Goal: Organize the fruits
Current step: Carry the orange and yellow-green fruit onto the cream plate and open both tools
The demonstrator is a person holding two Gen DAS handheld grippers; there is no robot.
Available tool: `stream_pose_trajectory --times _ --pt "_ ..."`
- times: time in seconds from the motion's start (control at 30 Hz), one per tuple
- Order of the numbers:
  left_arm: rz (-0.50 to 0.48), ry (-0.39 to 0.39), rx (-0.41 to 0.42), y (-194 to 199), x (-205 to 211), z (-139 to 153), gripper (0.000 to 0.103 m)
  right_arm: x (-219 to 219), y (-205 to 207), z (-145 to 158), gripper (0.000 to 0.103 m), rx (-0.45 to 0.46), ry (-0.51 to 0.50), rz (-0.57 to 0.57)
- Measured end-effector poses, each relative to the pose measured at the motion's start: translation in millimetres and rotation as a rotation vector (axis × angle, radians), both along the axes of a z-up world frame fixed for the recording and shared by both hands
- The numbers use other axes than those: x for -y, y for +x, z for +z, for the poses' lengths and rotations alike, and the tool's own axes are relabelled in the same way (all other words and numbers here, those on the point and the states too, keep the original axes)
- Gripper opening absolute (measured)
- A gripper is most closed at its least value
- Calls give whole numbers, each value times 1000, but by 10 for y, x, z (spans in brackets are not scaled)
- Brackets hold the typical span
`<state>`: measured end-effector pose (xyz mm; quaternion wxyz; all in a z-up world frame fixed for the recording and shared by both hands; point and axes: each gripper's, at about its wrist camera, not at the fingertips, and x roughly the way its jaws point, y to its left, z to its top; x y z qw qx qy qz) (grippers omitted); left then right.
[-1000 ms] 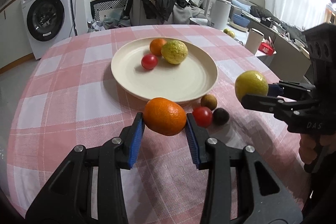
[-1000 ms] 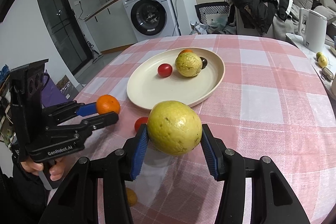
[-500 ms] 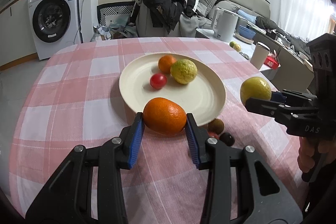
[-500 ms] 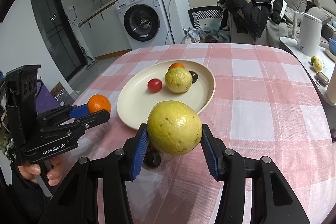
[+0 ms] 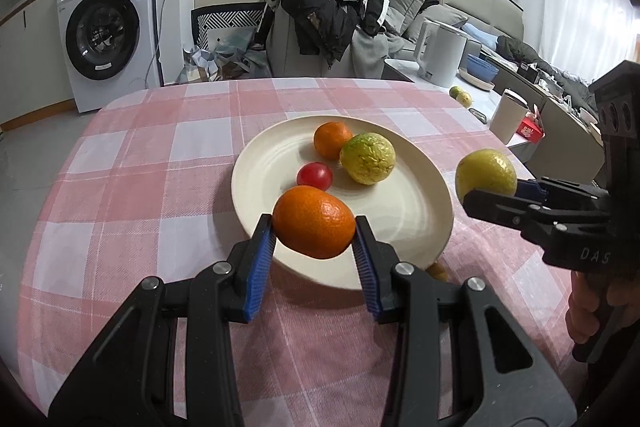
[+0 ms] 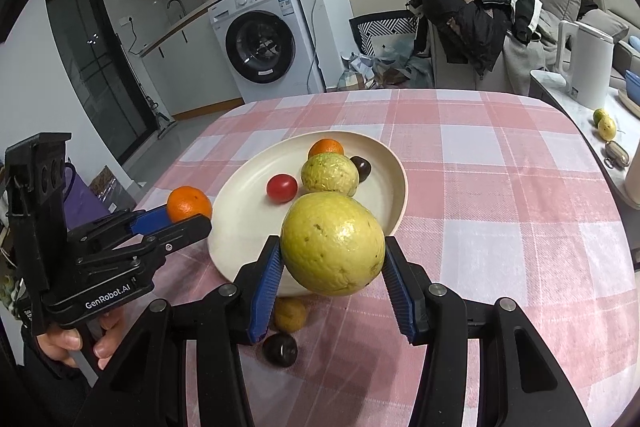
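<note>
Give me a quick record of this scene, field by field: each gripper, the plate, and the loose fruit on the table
left gripper: shut on orange, over plate's near rim
right gripper: shut on guava
plate: holds small orange, green guava, tomato, dark fruit
tablecloth: brown fruit, dark plum beside plate

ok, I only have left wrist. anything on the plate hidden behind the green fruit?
Observer: Yes, right wrist shows a dark fruit on the plate, beside the green fruit.
Operator: Loose fruit on the cloth?
Observer: By the plate's near rim, a dark round one lies next to a small yellow-brown fruit.
Operator: Right grip okay?
Observer: On the right hand-held gripper, both blue pads sit against the yellow fruit.
</note>
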<state>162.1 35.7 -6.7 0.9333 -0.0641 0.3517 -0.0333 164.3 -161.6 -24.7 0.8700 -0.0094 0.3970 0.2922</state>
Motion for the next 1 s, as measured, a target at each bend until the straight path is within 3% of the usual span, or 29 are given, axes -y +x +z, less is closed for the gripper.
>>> stream_pose_trajectory --times 1.0 --pt "-27 67 -66 493 58 -346 36 -334 364 -315 51 -21 -72 50"
